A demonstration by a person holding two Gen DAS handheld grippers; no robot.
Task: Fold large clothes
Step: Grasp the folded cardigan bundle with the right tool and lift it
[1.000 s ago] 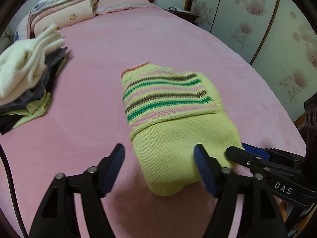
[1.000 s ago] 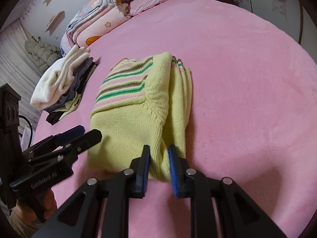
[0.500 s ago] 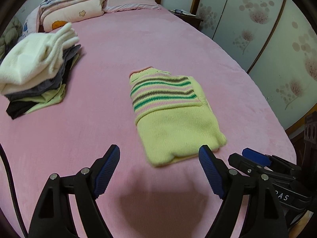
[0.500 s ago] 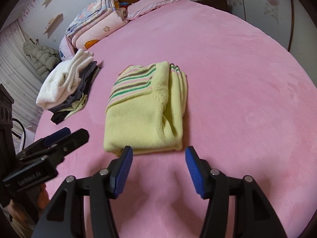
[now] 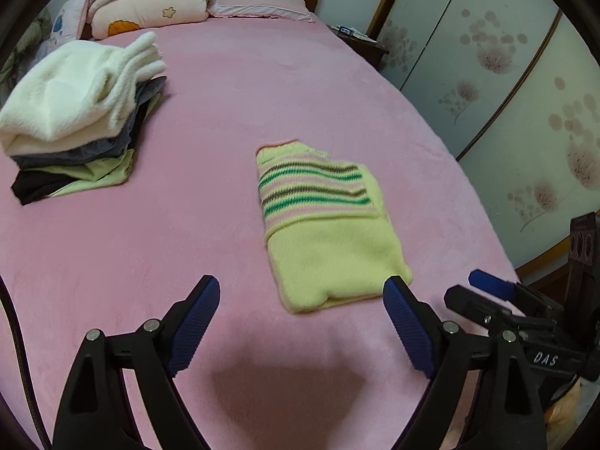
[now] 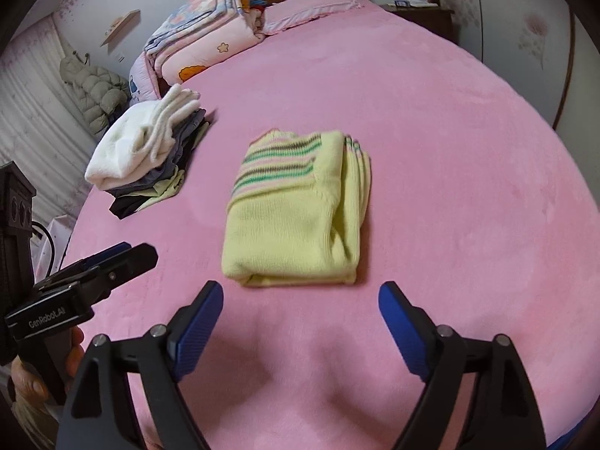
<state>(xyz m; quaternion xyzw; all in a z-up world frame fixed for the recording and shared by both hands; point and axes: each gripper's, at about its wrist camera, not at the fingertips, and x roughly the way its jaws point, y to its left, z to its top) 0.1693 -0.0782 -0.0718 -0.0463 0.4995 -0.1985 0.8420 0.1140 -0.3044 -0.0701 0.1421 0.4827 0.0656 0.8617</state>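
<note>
A yellow knit sweater (image 5: pixel 330 232) with green, brown and pink stripes lies folded into a compact rectangle on the pink bed (image 5: pixel 243 93). It also shows in the right wrist view (image 6: pixel 296 217), with its layered edges to the right. My left gripper (image 5: pixel 302 318) is open and empty, just short of the sweater's near edge. My right gripper (image 6: pixel 300 322) is open and empty, also short of the near edge. Each gripper shows in the other's view, the right gripper (image 5: pixel 491 288) at right and the left gripper (image 6: pixel 108 262) at left.
A stack of folded clothes (image 5: pixel 75 123) topped by a white fleece lies at the far left of the bed, also in the right wrist view (image 6: pixel 146 153). Folded quilts (image 5: pixel 150 0) and a pillow (image 5: pixel 258 7) sit by the headboard. Wardrobe doors (image 5: pixel 506 93) stand right of the bed.
My right gripper let go of the sweater's near edge and opened. Both grippers drew back from the sweater, which now lies alone on the bed.
</note>
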